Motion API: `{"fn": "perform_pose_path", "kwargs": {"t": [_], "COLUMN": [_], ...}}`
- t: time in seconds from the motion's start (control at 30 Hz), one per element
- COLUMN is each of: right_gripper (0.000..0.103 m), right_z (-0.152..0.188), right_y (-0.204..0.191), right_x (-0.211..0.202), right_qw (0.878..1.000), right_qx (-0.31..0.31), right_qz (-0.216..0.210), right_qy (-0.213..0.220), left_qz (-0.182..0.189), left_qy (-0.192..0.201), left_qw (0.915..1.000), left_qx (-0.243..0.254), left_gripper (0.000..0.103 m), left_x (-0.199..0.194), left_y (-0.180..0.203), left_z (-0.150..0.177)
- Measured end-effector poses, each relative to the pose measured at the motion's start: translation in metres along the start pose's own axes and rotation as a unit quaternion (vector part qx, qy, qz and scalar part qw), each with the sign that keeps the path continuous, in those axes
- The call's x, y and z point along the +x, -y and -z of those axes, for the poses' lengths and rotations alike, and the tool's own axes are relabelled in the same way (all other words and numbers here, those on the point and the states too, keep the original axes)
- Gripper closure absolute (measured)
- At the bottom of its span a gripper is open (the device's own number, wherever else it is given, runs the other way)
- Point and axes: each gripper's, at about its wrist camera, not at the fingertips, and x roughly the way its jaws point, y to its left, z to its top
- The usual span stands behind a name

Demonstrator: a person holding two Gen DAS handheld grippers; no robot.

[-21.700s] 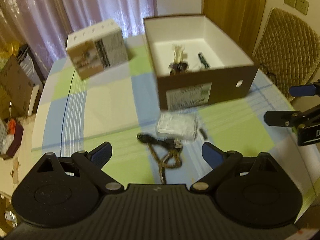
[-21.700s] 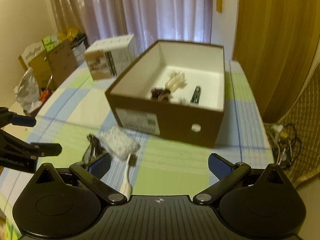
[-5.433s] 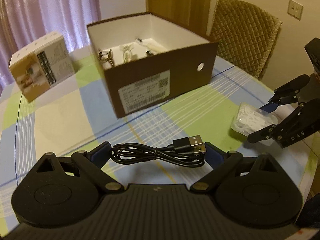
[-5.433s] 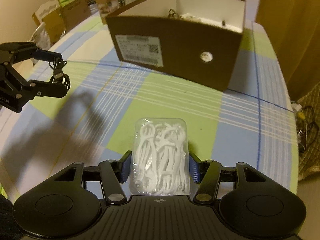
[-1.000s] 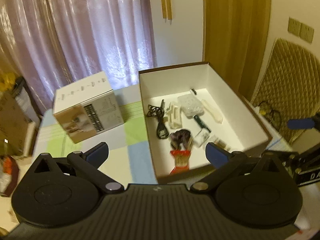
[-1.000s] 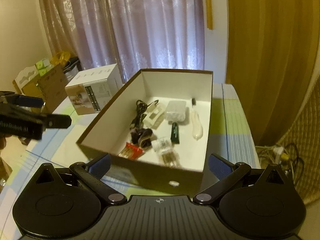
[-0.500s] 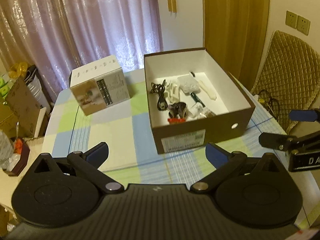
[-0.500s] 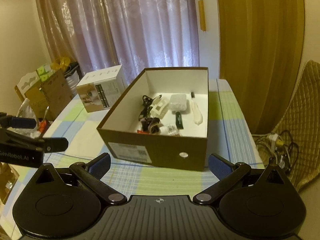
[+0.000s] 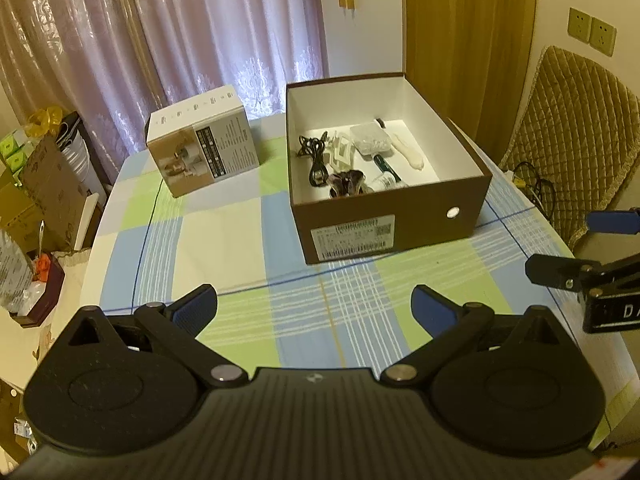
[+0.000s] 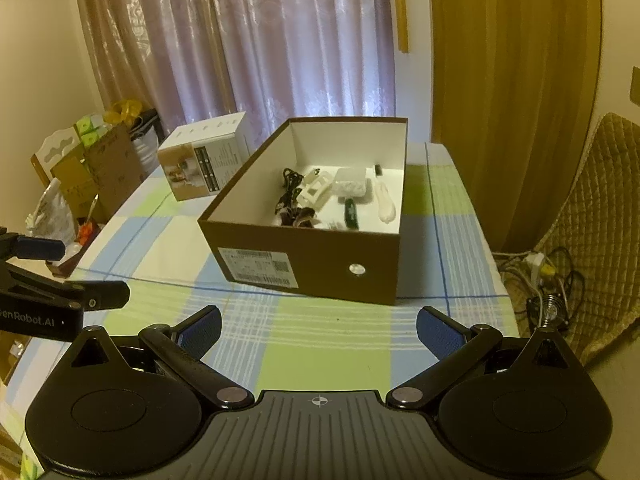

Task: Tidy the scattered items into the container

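Currently the checked tablecloth (image 9: 224,240) ahead of both tongs carries no loose items that either view shows. Ahead and slightly right of the left tongs (image 9: 314,309), ahead of the right tongs (image 10: 319,330), sits the brown box (image 9: 420,220), long axis running away from them, about equally near each. Inside lie the black cable (image 9: 314,156), floss-pick case (image 9: 370,140) and green tube (image 10: 351,212). Both tongs stand spread wide, empty. Tidying appears complete.
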Motion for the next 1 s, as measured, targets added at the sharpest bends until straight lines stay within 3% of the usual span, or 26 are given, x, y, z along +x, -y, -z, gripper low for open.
{"fn": "perform_pose_path", "kwargs": {"t": [1.0], "right_gripper": [0.002], "right_z": [0.022], "right_y": [-0.004], "right_x": [-0.003], "right_qw": [0.999], "right_qx": [0.003], "right_qz": [-0.008], "right_qy": [-0.044], "left_qz": [-0.002], "left_qy": [-0.026], "left_qw": [0.9996], "left_qx": [0.015], "left_gripper": [0.001], "left_x": [0.004], "left_y": [0.016], "left_z": [0.02]}}
